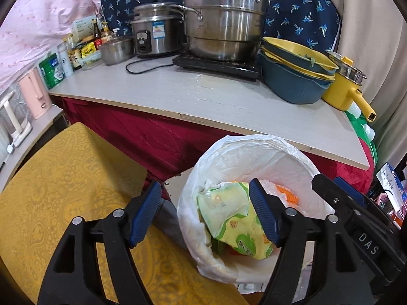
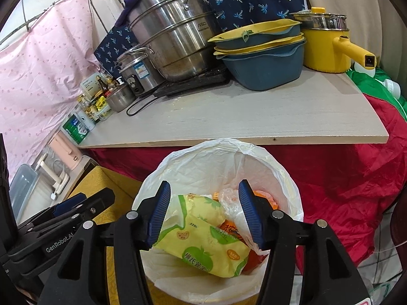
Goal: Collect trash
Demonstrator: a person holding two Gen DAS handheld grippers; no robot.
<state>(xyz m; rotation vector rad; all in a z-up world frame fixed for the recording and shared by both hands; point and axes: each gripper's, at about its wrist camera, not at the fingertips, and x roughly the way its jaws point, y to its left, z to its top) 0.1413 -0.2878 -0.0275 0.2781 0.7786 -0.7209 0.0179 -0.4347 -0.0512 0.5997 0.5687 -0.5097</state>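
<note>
The right gripper (image 2: 204, 213) is held over the bin (image 2: 285, 178), its jaws spread wide and nothing gripped between them; the left gripper (image 1: 204, 213) is likewise wide open and empty, poised above the near-left rim beside the yellow stool (image 1: 63, 178). The trash is found inside the bin: a yellow-green wrapper (image 2: 203, 239) lies on top, with a clear plastic bag (image 2: 229, 200) and orange scraps (image 2: 264, 195) behind it. The white liner (image 2: 229, 150) is draped loosely over the rim.

The wrapper is seen riding high, nearly level with the rim — if more is dropped in, it could be tipped out over the near edge. The liner is only folded over, so it could be snagged by a descending finger and dragged inward, or pulled off the rim altogether. The two grippers are held close together, and a clash is likely if both are lowered at once. No loose trash is visible on the table (image 2: 254, 117), so a sweep near the basins (image 2: 262, 63) would only risk knocking cookware.
</note>
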